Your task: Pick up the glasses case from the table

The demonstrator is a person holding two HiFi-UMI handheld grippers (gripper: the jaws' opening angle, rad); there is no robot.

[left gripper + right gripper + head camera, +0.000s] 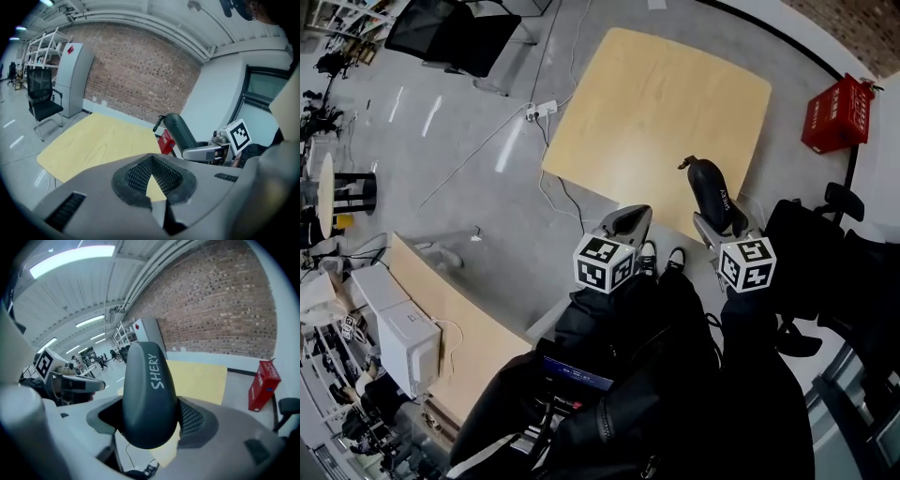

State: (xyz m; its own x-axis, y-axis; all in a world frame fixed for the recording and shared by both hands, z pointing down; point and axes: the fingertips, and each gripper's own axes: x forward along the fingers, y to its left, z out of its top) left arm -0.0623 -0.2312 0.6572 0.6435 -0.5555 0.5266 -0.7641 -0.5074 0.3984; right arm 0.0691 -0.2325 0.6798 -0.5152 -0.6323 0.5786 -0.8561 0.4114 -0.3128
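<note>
The dark glasses case (149,392), lettered SHERY, stands upright between the jaws of my right gripper (150,420), which is shut on it. In the head view the glasses case (712,194) is held above the near right corner of the bare yellow wooden table (656,112). My left gripper (625,223) hangs beside it to the left, off the table's near edge. Its jaws meet at the tips with nothing between them, so the left gripper (152,180) is shut and empty. The left gripper view also shows the glasses case (180,132) in the right gripper.
A red crate (837,112) sits on the floor to the right of the table. Cables and a power strip (540,110) lie on the floor left of it. A black chair (455,36) stands far left, a second wooden desk (459,323) near left.
</note>
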